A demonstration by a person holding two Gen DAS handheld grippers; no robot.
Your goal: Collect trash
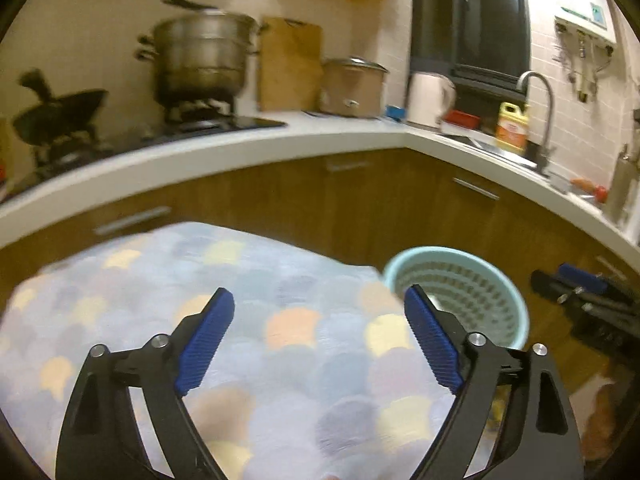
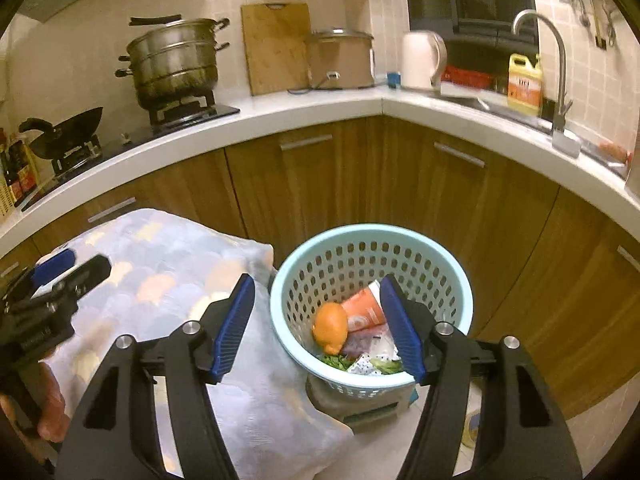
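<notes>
A pale blue perforated basket (image 2: 452, 280) stands on the floor by the cabinets. It holds an orange fruit (image 2: 330, 326), an orange-and-white carton (image 2: 362, 310), wrappers and green scraps. My right gripper (image 2: 318, 288) is open and empty, just above the basket's near left rim. My left gripper (image 1: 320, 304) is open and empty above a pastel scale-patterned cloth (image 1: 280, 344). The basket's rim (image 1: 516, 304) shows right of it. The left gripper also shows at the left edge of the right wrist view (image 2: 72, 268), and the right gripper shows in the left wrist view (image 1: 580, 292).
A white L-shaped counter (image 2: 320, 114) over brown cabinets (image 2: 320, 184) runs behind. On it are a steamer pot (image 2: 176, 64) on a hob, a wok (image 2: 64, 136), a cutting board (image 2: 276, 48), a kettle (image 2: 422, 60), a yellow bottle (image 2: 524, 84) and a faucet (image 2: 560, 80).
</notes>
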